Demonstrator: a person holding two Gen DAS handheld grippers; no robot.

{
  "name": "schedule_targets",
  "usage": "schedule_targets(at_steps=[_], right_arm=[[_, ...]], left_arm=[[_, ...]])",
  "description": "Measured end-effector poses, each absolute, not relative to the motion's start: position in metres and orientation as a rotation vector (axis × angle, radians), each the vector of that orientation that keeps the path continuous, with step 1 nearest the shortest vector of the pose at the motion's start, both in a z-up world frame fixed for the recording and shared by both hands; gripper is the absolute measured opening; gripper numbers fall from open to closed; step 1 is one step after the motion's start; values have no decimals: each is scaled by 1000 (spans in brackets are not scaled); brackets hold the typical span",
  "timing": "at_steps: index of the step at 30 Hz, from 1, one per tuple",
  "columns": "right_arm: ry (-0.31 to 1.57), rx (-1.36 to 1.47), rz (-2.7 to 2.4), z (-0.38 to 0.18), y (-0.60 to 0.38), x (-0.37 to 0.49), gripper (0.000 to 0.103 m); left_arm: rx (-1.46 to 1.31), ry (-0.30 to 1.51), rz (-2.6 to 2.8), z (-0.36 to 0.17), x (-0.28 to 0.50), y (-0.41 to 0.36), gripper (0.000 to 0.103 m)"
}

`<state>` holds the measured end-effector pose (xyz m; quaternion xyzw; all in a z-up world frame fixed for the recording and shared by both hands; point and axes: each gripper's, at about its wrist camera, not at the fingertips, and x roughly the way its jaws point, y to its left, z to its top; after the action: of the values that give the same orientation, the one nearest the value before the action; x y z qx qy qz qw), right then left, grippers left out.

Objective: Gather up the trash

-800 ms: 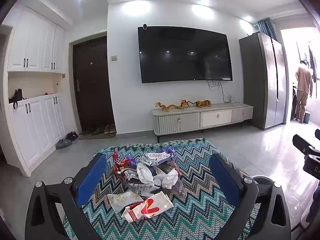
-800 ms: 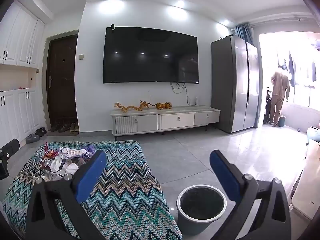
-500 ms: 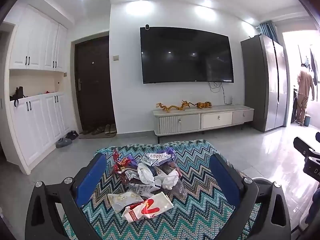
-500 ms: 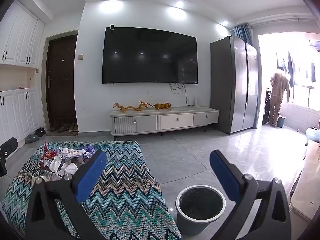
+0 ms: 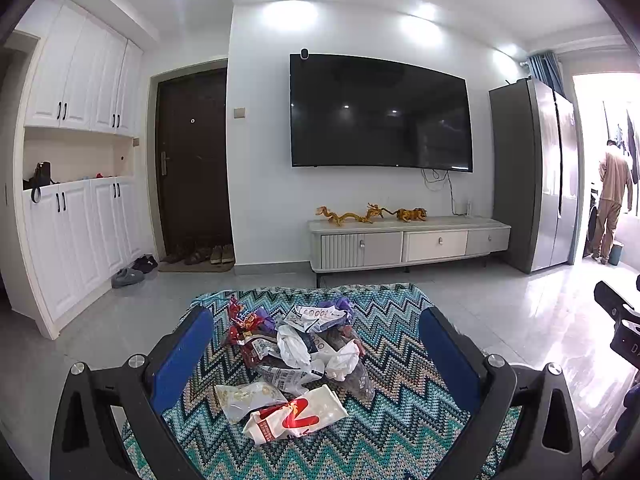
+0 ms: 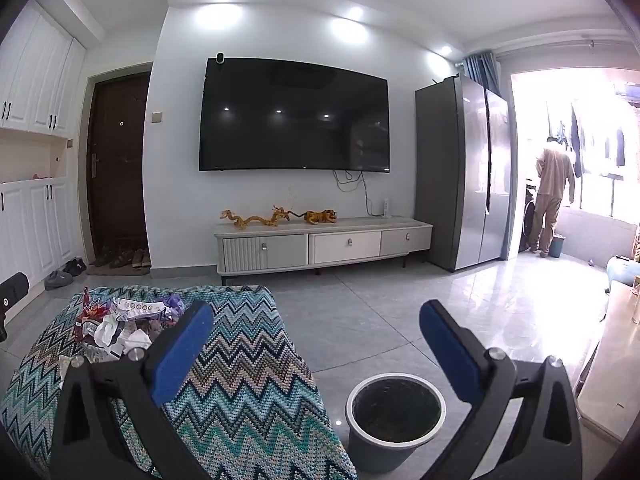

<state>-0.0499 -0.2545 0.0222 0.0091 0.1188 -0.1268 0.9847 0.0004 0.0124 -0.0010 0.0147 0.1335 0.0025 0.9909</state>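
A pile of crumpled wrappers [image 5: 304, 352] lies on a zigzag-patterned cloth [image 5: 400, 432]. A white wrapper with a red mark [image 5: 296, 420] lies nearest to me. My left gripper [image 5: 316, 344] is open and empty, held above the near side of the pile. In the right wrist view the pile [image 6: 120, 324] sits at the left on the cloth [image 6: 240, 380]. A grey bin with a dark liner [image 6: 394, 412] stands on the floor right of the cloth. My right gripper [image 6: 316, 340] is open and empty, above the cloth's right edge and the bin.
A TV [image 5: 380, 116] hangs above a low cabinet [image 5: 408, 240] at the far wall. A grey fridge [image 5: 536, 172] stands at the right. A person [image 6: 552, 196] stands on the balcony. White cupboards [image 5: 76, 200] and shoes line the left. A pale tabletop [image 6: 612, 360] is at far right.
Both views have shifted slightly to the right against the room. Both grippers stay open, and the trash has not moved.
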Motion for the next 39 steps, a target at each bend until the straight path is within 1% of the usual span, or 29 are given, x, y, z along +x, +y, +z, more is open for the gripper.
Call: schedule_targets(at_steps=[39], right_arm=[[180,-32,-304,27,-248,-55,103]], left_arm=[[22,277,34,-8,7,19,103]])
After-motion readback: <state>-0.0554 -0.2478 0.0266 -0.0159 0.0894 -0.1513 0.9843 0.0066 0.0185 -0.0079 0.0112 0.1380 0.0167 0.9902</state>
